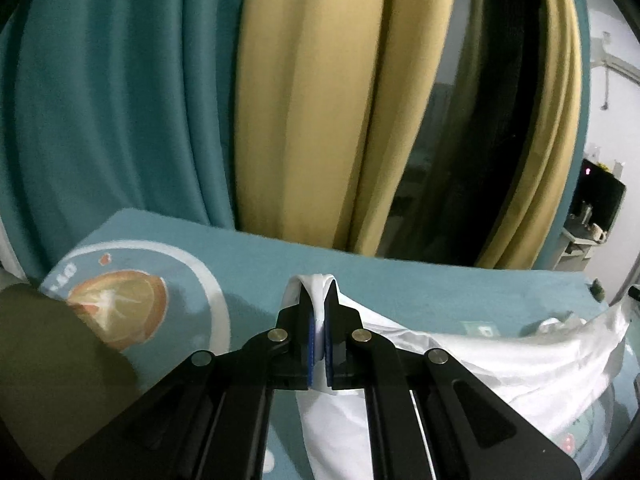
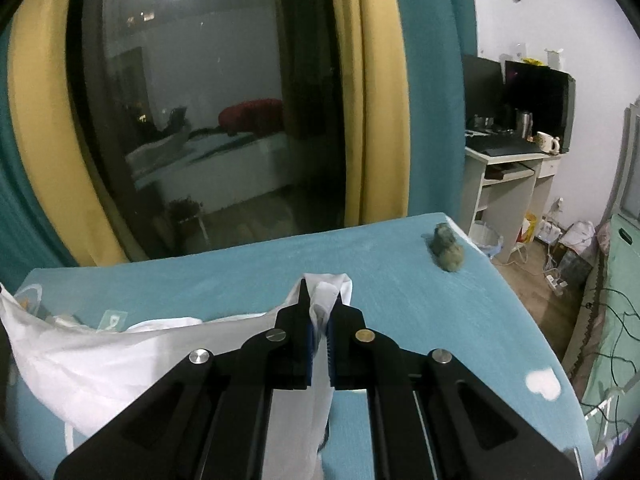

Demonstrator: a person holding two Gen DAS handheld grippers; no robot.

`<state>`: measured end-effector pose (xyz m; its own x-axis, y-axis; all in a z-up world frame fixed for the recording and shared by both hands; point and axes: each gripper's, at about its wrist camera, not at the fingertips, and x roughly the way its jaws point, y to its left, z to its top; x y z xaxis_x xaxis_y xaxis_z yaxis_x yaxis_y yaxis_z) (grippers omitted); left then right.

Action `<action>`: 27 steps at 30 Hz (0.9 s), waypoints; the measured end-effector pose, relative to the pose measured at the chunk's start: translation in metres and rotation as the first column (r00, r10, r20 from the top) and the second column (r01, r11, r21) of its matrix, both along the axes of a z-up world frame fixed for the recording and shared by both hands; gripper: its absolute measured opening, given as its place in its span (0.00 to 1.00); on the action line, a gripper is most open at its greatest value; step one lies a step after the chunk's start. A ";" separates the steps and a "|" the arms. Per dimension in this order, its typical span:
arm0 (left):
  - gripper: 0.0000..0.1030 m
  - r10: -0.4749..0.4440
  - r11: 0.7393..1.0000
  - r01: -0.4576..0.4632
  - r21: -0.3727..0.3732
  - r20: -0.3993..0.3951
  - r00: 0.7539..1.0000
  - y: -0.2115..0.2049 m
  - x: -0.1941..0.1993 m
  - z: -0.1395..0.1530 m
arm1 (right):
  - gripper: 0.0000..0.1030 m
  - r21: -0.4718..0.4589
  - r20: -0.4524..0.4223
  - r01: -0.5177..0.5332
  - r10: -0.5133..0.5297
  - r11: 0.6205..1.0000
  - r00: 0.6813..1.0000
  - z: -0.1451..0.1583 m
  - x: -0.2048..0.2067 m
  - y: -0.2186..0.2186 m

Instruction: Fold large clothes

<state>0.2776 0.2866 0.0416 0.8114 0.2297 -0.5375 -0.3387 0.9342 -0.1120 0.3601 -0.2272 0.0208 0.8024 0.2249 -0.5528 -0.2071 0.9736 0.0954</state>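
Observation:
A white garment (image 1: 500, 360) hangs stretched between my two grippers above a teal bed cover (image 1: 400, 280). My left gripper (image 1: 319, 300) is shut on one bunched edge of it, with white cloth poking out past the fingertips and trailing down under the jaws. In the right wrist view my right gripper (image 2: 323, 304) is shut on the other bunched edge of the white garment (image 2: 92, 356), which sags away to the left over the teal bed cover (image 2: 420, 312).
Teal and yellow curtains (image 1: 312, 112) and a dark window (image 2: 208, 112) stand behind the bed. An olive sleeve (image 1: 44, 360) is at lower left beside an orange-slice print (image 1: 120, 312). A small grey lump (image 2: 448, 252) lies near the bed's far right corner. A desk with monitors (image 2: 516, 128) stands right.

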 end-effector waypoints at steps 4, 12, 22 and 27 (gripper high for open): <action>0.04 -0.022 1.000 0.019 -0.025 -0.105 0.994 0.015 0.033 -0.027 | 0.05 -0.035 -0.063 -0.004 0.001 0.999 0.998 -0.023 0.034 0.008; 0.23 -0.003 0.996 -0.021 -0.086 -0.268 0.964 0.028 0.077 -0.074 | 0.08 -0.072 -0.246 -0.004 -0.014 0.997 0.969 -0.079 0.075 0.023; 0.52 0.051 0.981 -0.080 -0.175 -0.168 0.985 0.038 0.005 -0.039 | 0.62 -0.011 -0.209 0.047 -0.048 0.999 0.977 -0.048 0.024 -0.016; 0.54 -0.091 0.973 0.044 -0.228 -0.201 0.975 0.001 -0.030 -0.059 | 0.62 0.090 -0.279 -0.055 0.078 0.994 0.957 -0.059 -0.030 -0.021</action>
